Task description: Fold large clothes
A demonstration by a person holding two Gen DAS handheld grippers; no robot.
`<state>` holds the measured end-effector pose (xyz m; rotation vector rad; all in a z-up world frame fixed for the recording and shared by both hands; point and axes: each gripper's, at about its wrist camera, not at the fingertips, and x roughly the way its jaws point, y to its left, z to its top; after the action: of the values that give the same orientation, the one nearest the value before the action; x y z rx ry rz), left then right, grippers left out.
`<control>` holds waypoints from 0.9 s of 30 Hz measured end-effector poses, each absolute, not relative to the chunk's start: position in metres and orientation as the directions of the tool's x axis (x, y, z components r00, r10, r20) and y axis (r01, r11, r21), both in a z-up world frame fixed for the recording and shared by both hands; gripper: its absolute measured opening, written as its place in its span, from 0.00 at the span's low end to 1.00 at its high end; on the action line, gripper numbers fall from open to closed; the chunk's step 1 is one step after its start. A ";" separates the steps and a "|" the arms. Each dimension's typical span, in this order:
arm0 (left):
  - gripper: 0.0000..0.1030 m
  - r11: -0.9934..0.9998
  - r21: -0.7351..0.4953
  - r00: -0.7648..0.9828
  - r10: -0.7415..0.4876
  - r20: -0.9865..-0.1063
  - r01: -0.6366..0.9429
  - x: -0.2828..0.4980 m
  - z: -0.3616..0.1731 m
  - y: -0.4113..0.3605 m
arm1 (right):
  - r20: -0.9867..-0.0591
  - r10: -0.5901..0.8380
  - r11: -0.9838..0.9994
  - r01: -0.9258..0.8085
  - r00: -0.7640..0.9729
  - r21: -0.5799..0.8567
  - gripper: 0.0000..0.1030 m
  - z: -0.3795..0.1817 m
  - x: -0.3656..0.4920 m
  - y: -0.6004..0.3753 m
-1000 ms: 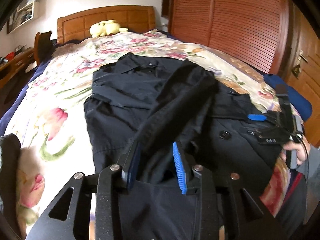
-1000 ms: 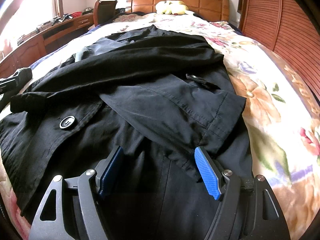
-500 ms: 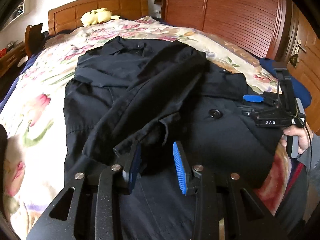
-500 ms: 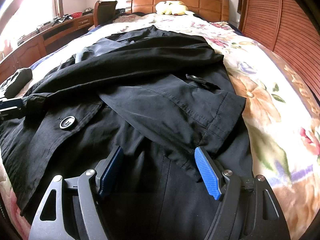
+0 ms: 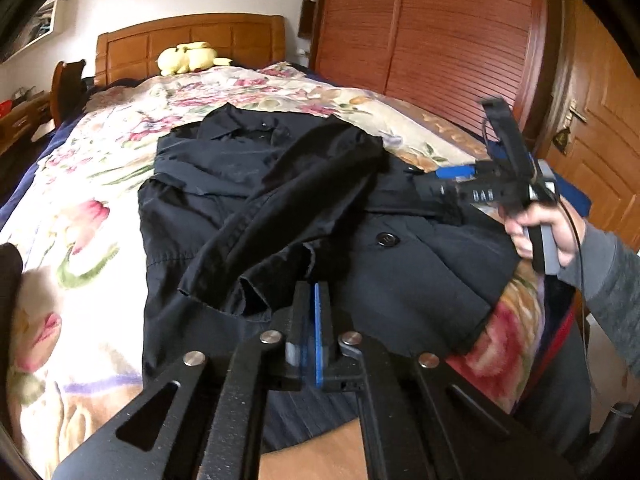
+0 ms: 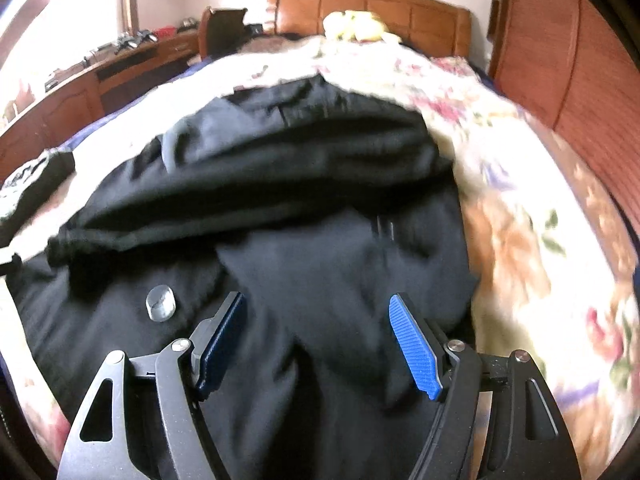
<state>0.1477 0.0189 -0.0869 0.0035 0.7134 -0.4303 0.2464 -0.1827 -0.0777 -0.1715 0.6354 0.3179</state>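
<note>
Left wrist: smooth black coat point(image 5: 248, 208) rumpled on floral quilt point(image 5: 92, 184).

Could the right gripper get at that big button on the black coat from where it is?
Probably yes. The right gripper hangs with its jaws wide apart over the black coat, and the button lies uncovered just beside its fingers, nothing between.
</note>
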 end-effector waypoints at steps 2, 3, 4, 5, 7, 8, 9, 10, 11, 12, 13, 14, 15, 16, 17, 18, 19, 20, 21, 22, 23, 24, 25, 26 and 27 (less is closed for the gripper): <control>0.02 0.916 -0.143 0.663 -0.372 -0.650 0.374 0.153 -0.091 0.022 | -0.597 0.264 0.932 -0.360 0.758 -0.045 0.65 -0.066 0.265 -0.177; 0.06 0.917 -0.145 0.657 -0.369 -0.657 0.370 0.157 -0.092 0.024 | -0.599 0.273 0.929 -0.367 0.753 -0.039 0.60 -0.061 0.277 -0.172; 0.07 0.917 -0.150 0.654 -0.371 -0.660 0.368 0.159 -0.093 0.025 | -0.601 0.274 0.927 -0.372 0.751 -0.041 0.57 -0.060 0.287 -0.168; 0.12 0.918 -0.157 0.655 -0.373 -0.657 0.365 0.160 -0.093 0.027 | -0.603 0.274 0.926 -0.374 0.750 -0.045 0.48 -0.058 0.297 -0.164; 0.24 0.919 -0.168 0.665 -0.377 -0.645 0.358 0.162 -0.090 0.032 | -0.614 0.277 0.924 -0.381 0.739 -0.042 0.38 -0.058 0.319 -0.154; 0.28 0.920 -0.171 0.670 -0.377 -0.640 0.354 0.162 -0.090 0.034 | -0.622 0.280 0.923 -0.384 0.732 -0.037 0.37 -0.059 0.330 -0.148; 0.30 0.921 -0.176 0.677 -0.377 -0.632 0.349 0.162 -0.088 0.036 | -0.629 0.284 0.921 -0.389 0.724 -0.032 0.36 -0.060 0.338 -0.141; 0.30 0.922 -0.178 0.680 -0.376 -0.629 0.344 0.163 -0.087 0.038 | -0.639 0.295 0.916 -0.401 0.711 -0.023 0.36 -0.063 0.345 -0.133; 0.30 0.923 -0.181 0.683 -0.374 -0.628 0.339 0.164 -0.087 0.040 | -0.650 0.308 0.909 -0.416 0.695 -0.014 0.36 -0.066 0.350 -0.126; 0.30 0.925 -0.180 0.685 -0.370 -0.628 0.334 0.164 -0.086 0.042 | -0.665 0.320 0.901 -0.434 0.675 -0.007 0.36 -0.072 0.354 -0.120; 0.30 0.928 -0.175 0.689 -0.363 -0.627 0.329 0.164 -0.086 0.044 | -0.683 0.333 0.890 -0.455 0.650 0.002 0.36 -0.078 0.356 -0.112; 0.30 0.931 -0.171 0.693 -0.356 -0.627 0.324 0.164 -0.086 0.046 | -0.704 0.345 0.879 -0.476 0.621 0.011 0.36 -0.086 0.357 -0.104; 0.30 0.934 -0.166 0.698 -0.348 -0.626 0.316 0.164 -0.085 0.049 | -0.723 0.359 0.865 -0.501 0.591 0.021 0.36 -0.093 0.355 -0.097; 0.31 0.935 -0.165 0.701 -0.344 -0.625 0.313 0.164 -0.085 0.051 | -0.745 0.360 0.849 -0.528 0.561 0.013 0.36 -0.104 0.352 -0.087; 0.32 0.936 -0.166 0.703 -0.343 -0.623 0.309 0.163 -0.084 0.053 | -0.755 0.340 0.842 -0.539 0.561 -0.021 0.36 -0.111 0.352 -0.082; 0.33 0.938 -0.165 0.706 -0.339 -0.622 0.305 0.163 -0.084 0.056 | -0.754 0.316 0.837 -0.543 0.576 -0.064 0.36 -0.115 0.349 -0.077; 0.33 0.939 -0.164 0.707 -0.335 -0.623 0.301 0.163 -0.084 0.057 | -0.749 0.310 0.835 -0.545 0.586 -0.081 0.36 -0.117 0.348 -0.076; 0.33 0.940 -0.165 0.708 -0.334 -0.622 0.298 0.163 -0.084 0.059 | -0.748 0.319 0.837 -0.543 0.582 -0.065 0.36 -0.117 0.350 -0.079; 0.33 0.940 -0.166 0.708 -0.333 -0.623 0.297 0.164 -0.085 0.060 | -0.749 0.333 0.842 -0.539 0.573 -0.038 0.36 -0.117 0.353 -0.083; 0.33 0.941 -0.164 0.708 -0.331 -0.624 0.295 0.164 -0.086 0.060 | -0.749 0.341 0.845 -0.535 0.567 -0.020 0.36 -0.116 0.355 -0.085; 0.34 0.942 -0.161 0.707 -0.328 -0.627 0.294 0.164 -0.087 0.060 | -0.749 0.343 0.847 -0.532 0.567 -0.015 0.36 -0.114 0.355 -0.088; 0.34 0.942 -0.159 0.705 -0.326 -0.629 0.294 0.164 -0.088 0.059 | -0.748 0.338 0.849 -0.529 0.571 -0.020 0.36 -0.113 0.353 -0.091; 0.34 0.943 -0.154 0.704 -0.322 -0.633 0.293 0.164 -0.089 0.059 | -0.747 0.331 0.851 -0.525 0.576 -0.028 0.36 -0.112 0.350 -0.092; 0.34 0.945 -0.148 0.702 -0.316 -0.638 0.291 0.163 -0.091 0.059 | -0.742 0.328 0.854 -0.519 0.584 -0.031 0.36 -0.112 0.345 -0.094; 0.34 0.947 -0.144 0.701 -0.311 -0.642 0.288 0.163 -0.092 0.060 | -0.737 0.329 0.856 -0.516 0.590 -0.031 0.36 -0.111 0.341 -0.097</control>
<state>0.1628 0.0600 -0.0919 -0.0332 0.7202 -0.3336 0.3405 -0.0972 -0.1112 -0.2531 0.7999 0.4976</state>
